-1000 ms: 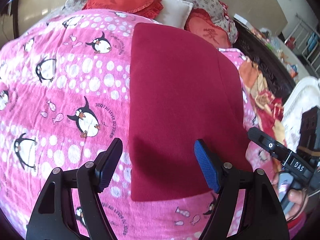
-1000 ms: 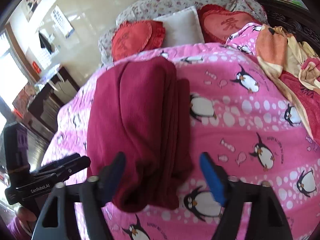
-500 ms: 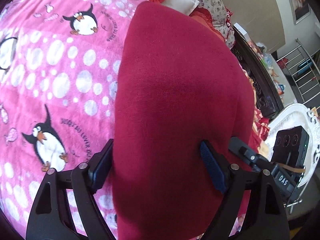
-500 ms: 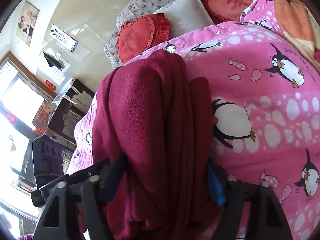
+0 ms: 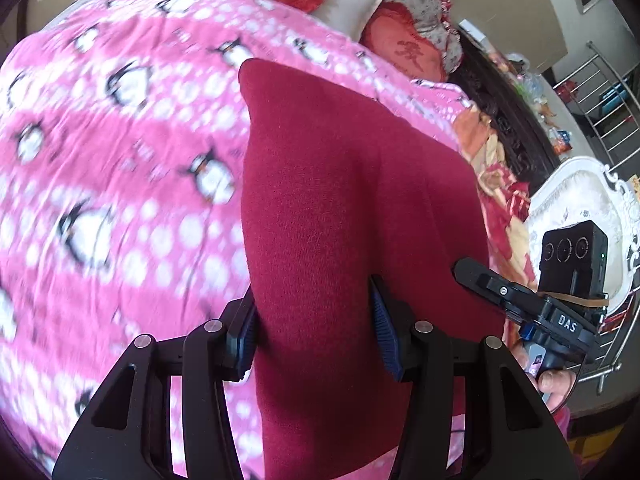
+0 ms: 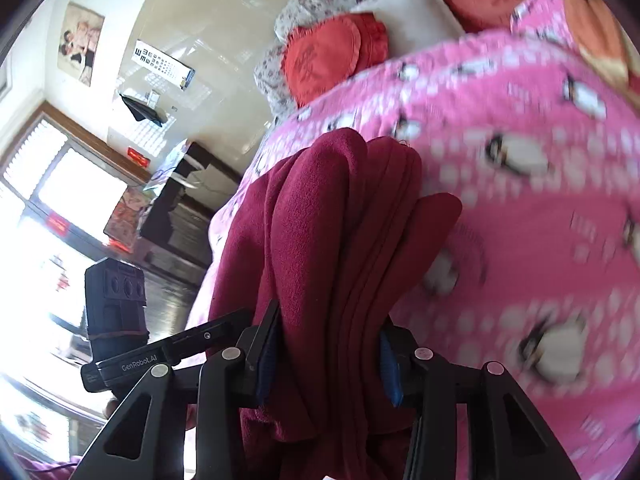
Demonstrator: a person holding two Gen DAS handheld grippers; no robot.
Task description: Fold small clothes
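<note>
Since a second ago both my tongs have come forward over the near edge of the dark red fleece garment (image 5: 352, 216), and their jaws have just been closing with the cloth between them. The garment then lay flat ahead of me on the bed; it now stands bunched up between the blue pads.

My left tongs (image 5: 316, 332) are about half closed, and both pads press into the flat, smooth side of the folded garment, which reaches away from them across the pink fleece blanket printed with penguins and white dots (image 5: 120, 168). To the right of them I see my right tongs from the side, with a black camera block on top and a fingertip under the handle.

My right tongs (image 6: 328, 356) are likewise about half closed and pinch the stacked, layered edge of the same garment (image 6: 332, 232). To their left sit my left tongs; to their right the pink blanket (image 6: 520, 240) spreads away. Beyond the garment lie red heart-shaped cushions (image 6: 324, 60) against a flowered pillow.
</note>
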